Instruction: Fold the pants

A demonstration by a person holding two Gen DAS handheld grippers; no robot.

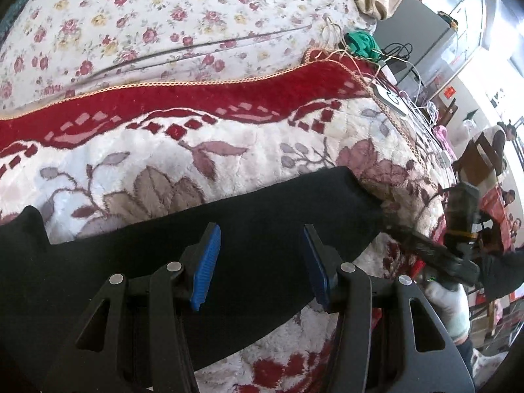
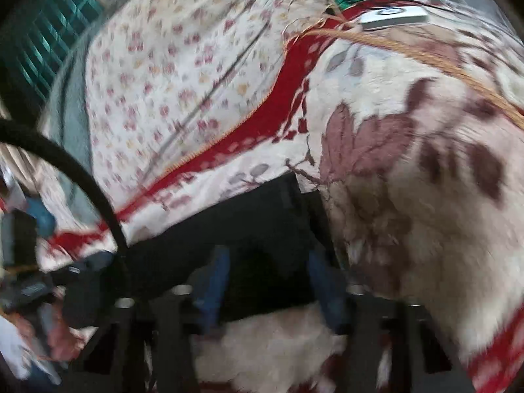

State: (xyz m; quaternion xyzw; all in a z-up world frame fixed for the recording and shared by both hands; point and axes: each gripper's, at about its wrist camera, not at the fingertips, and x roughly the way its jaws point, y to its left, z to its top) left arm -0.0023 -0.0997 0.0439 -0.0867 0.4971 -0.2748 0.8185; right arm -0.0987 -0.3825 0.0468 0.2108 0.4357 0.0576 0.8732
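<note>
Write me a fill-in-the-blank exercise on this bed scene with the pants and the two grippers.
1. The pants lying on the blanket are ____ in color.
2. The pads on the left gripper are ____ in color.
3. The jaws of the left gripper stand ____, with the pants showing between them.
4. The blanket's border band is ____.

Missing words: black; blue; open; red

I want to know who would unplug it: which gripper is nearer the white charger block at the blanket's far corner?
Right, probably. The right gripper faces the white charger block from the pants' end; the left gripper sits farther along them.
</note>
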